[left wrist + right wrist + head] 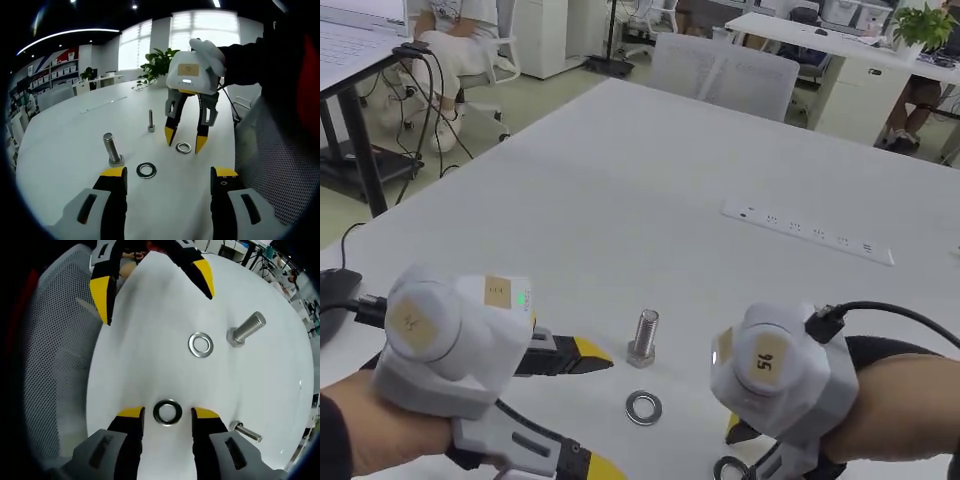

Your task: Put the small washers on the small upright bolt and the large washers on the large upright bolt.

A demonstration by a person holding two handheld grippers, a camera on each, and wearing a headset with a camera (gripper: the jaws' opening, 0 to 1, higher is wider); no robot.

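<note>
Bench: white and wide. It lay open beyond the bolts as far as the power strip. Its near edge ran close behind my claws, and the right gripper view showed a mesh chair just past that edge.
Left claw: spread wide and gripping nothing. It sat low over the bench and pointed across at my other claw, with bare bench between its tips.
Right claw: spread, tips pointed down at the bench. They straddled the near washer with a gap on each side.
Large bolt: stood on its head, long axis vertical, threaded end up. It was just beyond my left claw's tip, with free bench on its far side.
Small bolt: the left gripper view showed it thin and upright, farther out than the large bolt and apart from it. The right gripper view placed it close beside my right claw.
Far washer: lay flat just on my side of the large bolt, between the two claws and touching nothing.
Near washer: lay flat near the bench edge.
</note>
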